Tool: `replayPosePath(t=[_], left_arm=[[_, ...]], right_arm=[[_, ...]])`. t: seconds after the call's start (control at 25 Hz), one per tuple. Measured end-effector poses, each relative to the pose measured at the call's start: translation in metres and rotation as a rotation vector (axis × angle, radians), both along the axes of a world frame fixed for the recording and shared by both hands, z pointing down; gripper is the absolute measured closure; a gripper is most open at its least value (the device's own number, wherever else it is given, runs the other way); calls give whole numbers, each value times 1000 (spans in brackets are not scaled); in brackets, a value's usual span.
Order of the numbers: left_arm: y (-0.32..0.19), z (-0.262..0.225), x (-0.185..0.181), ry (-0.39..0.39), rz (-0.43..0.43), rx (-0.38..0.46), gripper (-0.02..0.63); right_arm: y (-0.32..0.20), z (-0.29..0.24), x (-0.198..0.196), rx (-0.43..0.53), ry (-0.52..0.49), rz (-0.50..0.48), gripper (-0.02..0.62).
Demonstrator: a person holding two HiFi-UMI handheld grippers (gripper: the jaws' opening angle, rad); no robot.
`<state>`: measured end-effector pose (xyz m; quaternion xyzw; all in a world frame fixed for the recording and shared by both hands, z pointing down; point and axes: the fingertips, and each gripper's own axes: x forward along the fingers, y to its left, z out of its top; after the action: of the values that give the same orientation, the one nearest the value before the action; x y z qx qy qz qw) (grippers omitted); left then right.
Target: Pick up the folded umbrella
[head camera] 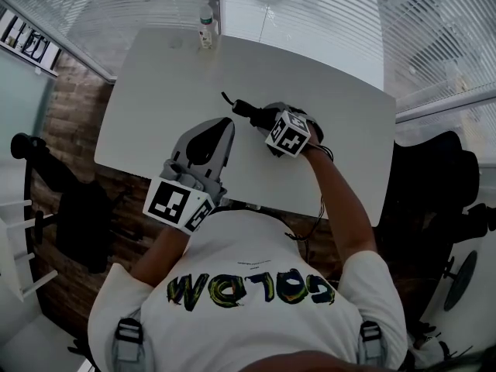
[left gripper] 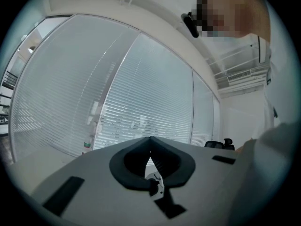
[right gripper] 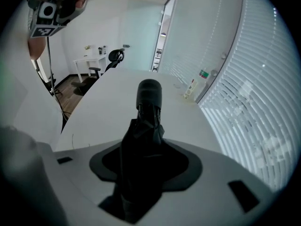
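Gripper on right hand [head camera: 262, 117] tilts steeply down, clamping the folded umbrella [right gripper: 149, 94].

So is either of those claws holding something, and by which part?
The right gripper holds the folded umbrella by its fabric-wrapped body, the rounded end sticking out ahead. The left gripper is shut on nothing.

The folded umbrella [right gripper: 149, 95] is black all over. The left gripper [left gripper: 150, 149] and the right gripper [right gripper: 146, 149] are pale grey with black linings and black-and-white square markers. The surface [head camera: 155, 91] is plain white. The bottle [head camera: 205, 28] has a green label. The floor [head camera: 74, 122] is brown and brick-patterned.
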<state>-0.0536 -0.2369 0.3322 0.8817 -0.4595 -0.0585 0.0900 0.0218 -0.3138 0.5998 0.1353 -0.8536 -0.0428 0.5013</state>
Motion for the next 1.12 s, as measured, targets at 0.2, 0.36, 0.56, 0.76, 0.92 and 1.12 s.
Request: replayPosePath(t=[0.2,0.36,0.56,0.76,0.92,1.12], left_arm=[[-2,-1,5,-1,12,6,595],[-5,-2,9,-2,20,9,595],[-6,-3,14,-1,23,15,595],[-9,-3,18,-2,26,19,595],[-11,-2,21,-3,30,20,595],[-13,-3,22,-5,34,21,595]], right_arm=[[-4,-32,6,55,-99,72,395],[-8,-65,11,109,-195,137,395],[-7,-110,23,167,-355,245,396],[-3,-157,38,239,-512,336,394],[4,-186,52,287,-624,404,394],[16,-215,70,322,-745,478,394]])
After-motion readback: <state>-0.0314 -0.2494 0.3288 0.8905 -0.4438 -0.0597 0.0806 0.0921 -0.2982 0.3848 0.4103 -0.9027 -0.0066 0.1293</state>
